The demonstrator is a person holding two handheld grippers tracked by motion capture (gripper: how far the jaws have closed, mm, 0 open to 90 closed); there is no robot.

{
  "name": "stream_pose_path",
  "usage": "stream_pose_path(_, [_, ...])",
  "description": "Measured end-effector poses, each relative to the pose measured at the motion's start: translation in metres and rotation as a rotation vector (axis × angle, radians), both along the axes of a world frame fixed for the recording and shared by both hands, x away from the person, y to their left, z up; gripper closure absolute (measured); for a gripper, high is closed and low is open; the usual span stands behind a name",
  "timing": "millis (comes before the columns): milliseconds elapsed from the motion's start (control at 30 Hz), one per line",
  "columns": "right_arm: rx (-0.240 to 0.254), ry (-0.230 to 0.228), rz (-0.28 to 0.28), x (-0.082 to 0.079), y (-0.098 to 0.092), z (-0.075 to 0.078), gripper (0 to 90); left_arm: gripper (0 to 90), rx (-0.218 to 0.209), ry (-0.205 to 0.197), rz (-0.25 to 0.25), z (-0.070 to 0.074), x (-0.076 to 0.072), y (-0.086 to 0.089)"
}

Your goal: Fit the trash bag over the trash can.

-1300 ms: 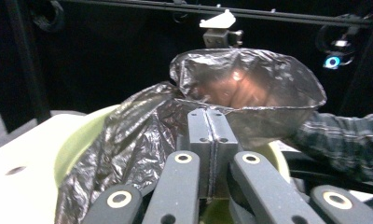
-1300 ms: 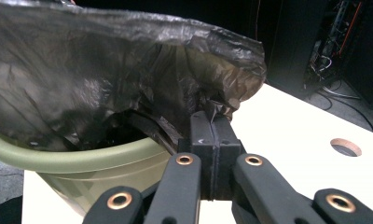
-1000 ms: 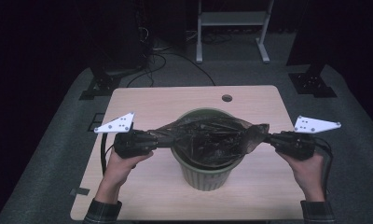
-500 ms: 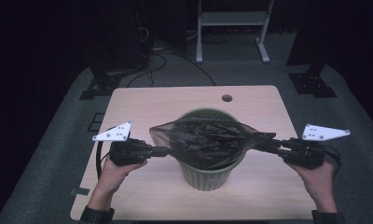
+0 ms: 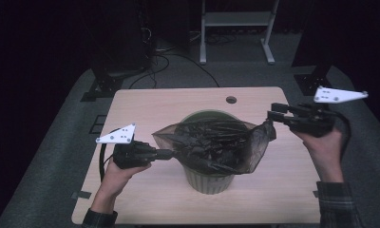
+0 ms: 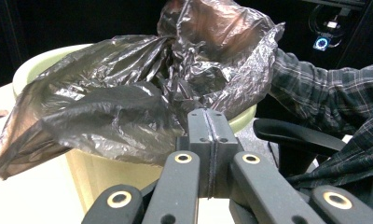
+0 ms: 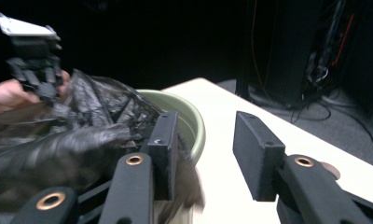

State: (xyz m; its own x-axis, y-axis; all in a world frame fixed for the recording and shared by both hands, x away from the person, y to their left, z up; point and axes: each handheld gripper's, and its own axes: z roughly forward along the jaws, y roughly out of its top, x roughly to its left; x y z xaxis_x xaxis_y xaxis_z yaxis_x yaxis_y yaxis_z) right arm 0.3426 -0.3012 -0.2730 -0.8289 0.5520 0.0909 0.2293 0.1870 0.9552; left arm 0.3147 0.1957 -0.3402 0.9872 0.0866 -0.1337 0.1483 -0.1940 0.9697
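A pale green bin (image 5: 208, 178) stands near the middle of the desk (image 5: 145, 107), somewhat toward its near edge, with a dark, crinkled plastic bag (image 5: 216, 142) draped over its mouth and spread past the rim on both sides. The left gripper (image 5: 165, 153) sits by the bin's left side, over the desk's left half, its jaws pressed together on the bag's left edge — in the left gripper view the pads (image 6: 208, 140) meet with the film bunched at their tips. The right gripper (image 5: 271, 114) hovers over the desk's right edge, higher than the bin's rim; its jaws have just been opening and now stand spread, with nothing between them in the right gripper view. The bag's right edge hangs just beside its tips. A small dark round grommet (image 5: 231, 99) lies near the desk's far edge.
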Motion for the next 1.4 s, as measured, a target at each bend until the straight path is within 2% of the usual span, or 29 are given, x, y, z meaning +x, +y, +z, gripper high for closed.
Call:
stream_pose_path(133, [-0.044,0.071,0.053,0.023,0.022,-0.014,57.3,89.7,0.003,-0.002,-0.005,0.000,0.000,0.001])
stream_pose_path(267, [-0.085,0.123,0.094,0.034,0.040,-0.030,58.7,89.7,0.004,0.001,-0.006,-0.001,0.000,0.000])
stream_pose_path(367, [-0.122,0.129,0.085,0.036,0.046,-0.038,70.5,89.8,0.013,0.000,-0.009,-0.002,0.000,0.000])
stream_pose_path(467, [-0.099,0.132,0.105,0.037,0.046,-0.042,82.5,89.7,0.024,-0.001,-0.011,-0.003,0.001,-0.002])
stream_pose_path(533, [-0.107,0.109,0.081,0.037,0.046,-0.041,89.9,89.7,0.037,-0.004,-0.012,-0.003,0.001,-0.003])
stream_pose_path(600, [-0.102,0.101,0.063,0.039,0.045,-0.041,90.0,89.8,0.046,-0.007,-0.011,-0.004,0.001,-0.004])
stream_pose_path(800, [-0.090,0.072,-0.058,0.062,0.042,-0.047,90.0,89.7,0.110,-0.021,0.003,-0.007,0.003,-0.005])
stream_pose_path(1000, [-0.085,0.087,-0.123,0.084,0.042,-0.056,90.0,89.7,0.184,-0.031,0.049,-0.013,0.009,-0.003])
stream_pose_path(1067, [-0.091,0.092,-0.139,0.090,0.043,-0.060,90.0,89.7,0.194,-0.022,0.057,-0.018,0.013,-0.002])
stream_pose_path(1200, [-0.103,0.111,-0.153,0.094,0.046,-0.072,90.0,89.8,0.214,-0.008,0.059,-0.025,0.016,-0.003])
stream_pose_path(1333, [-0.133,0.135,-0.164,0.094,0.046,-0.087,90.0,89.8,0.237,-0.001,0.029,-0.027,0.015,-0.005])
stream_pose_path(1400, [-0.132,0.149,-0.166,0.092,0.043,-0.093,90.0,89.8,0.251,0.002,0.016,-0.029,0.014,-0.007])
